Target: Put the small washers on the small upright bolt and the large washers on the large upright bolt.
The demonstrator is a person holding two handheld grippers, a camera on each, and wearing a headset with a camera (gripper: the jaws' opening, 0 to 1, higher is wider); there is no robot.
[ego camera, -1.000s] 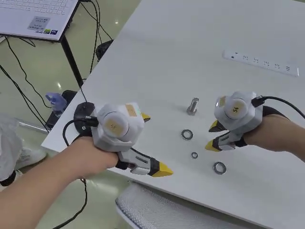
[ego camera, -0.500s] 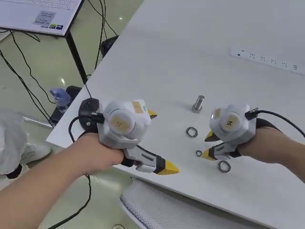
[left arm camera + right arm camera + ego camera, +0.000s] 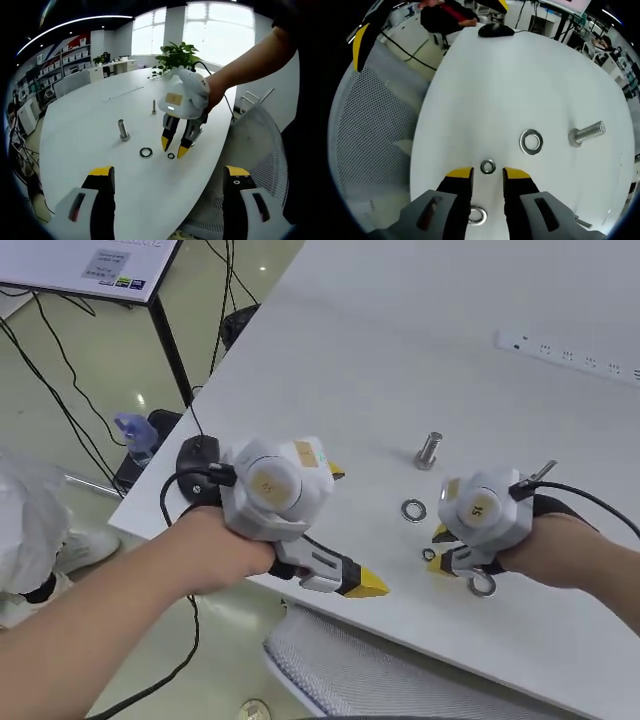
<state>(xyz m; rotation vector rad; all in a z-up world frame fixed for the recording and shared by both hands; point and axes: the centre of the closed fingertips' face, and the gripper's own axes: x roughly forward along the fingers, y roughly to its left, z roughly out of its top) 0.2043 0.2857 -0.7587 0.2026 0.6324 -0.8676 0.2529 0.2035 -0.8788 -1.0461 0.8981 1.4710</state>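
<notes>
On the white table (image 3: pixel 380 350) stands the large upright bolt (image 3: pixel 429 451), with the thin small bolt (image 3: pixel 545 472) to its right. One large washer (image 3: pixel 413 510) lies near the large bolt, another (image 3: pixel 482 585) under my right hand. My right gripper (image 3: pixel 438 550) is open, tips down at the table on either side of the small washer (image 3: pixel 429 554). In the right gripper view, the small washer (image 3: pixel 487 167) lies just ahead of the narrow gap of the right gripper (image 3: pixel 487 173). My left gripper (image 3: pixel 350 530) hangs open and empty off the table's near edge; it also appears in its own view as the left gripper (image 3: pixel 169 172).
A white power strip (image 3: pixel 565 355) lies at the far right. A computer mouse (image 3: pixel 200 455) sits at the table's left corner. A mesh chair (image 3: pixel 360 670) stands below the near edge. A laptop (image 3: pixel 90 260) is on a side stand, and a blue bottle (image 3: pixel 135 430) on the floor.
My right gripper has come down and toward the near edge, narrowed its jaws, and now straddles the small washer. The left gripper has stayed open and about in place.
</notes>
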